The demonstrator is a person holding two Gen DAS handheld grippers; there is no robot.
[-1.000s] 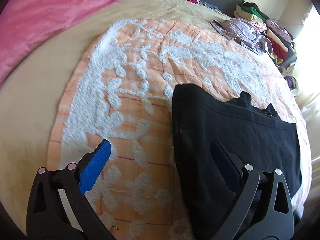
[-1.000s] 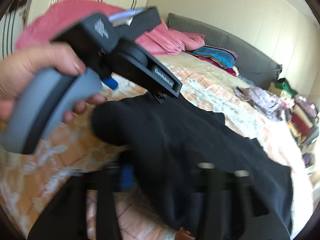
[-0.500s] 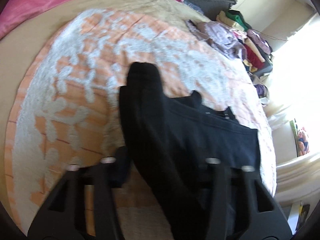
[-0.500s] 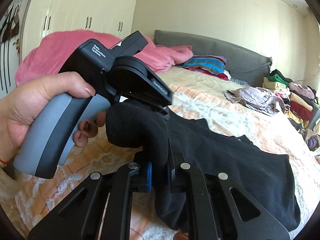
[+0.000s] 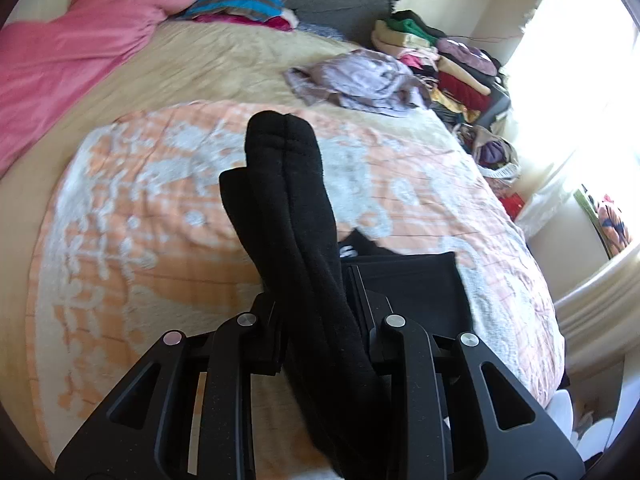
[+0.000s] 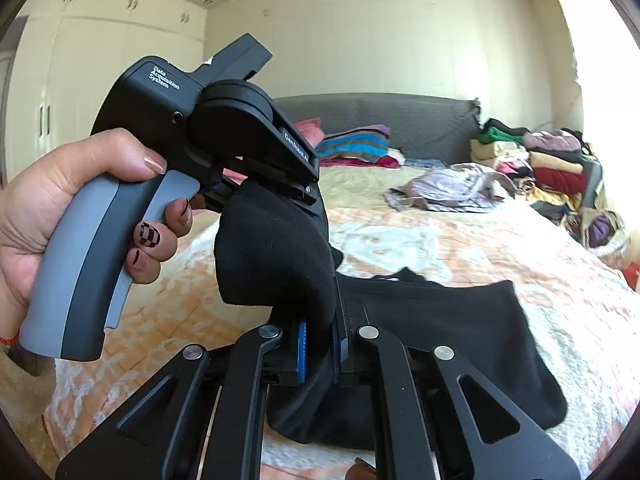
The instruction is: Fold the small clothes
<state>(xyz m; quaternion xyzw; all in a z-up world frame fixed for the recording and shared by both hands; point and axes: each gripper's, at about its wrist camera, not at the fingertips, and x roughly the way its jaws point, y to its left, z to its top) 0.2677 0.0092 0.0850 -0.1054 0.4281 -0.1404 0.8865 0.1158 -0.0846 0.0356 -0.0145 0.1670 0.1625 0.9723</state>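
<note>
Both grippers lifted over orange-white quilt; left gripper closing, black garment bunched between its jaws; right gripper clamped tight on same garment; rest of cloth lying on quilt.

Strong daylight floods in from the blown-out white window at the right of both views, washing out detail there. The orange-and-white patterned quilt is smeared with motion blur. Fisheye bending curves every edge, and dark vignetting fills the corners
</note>
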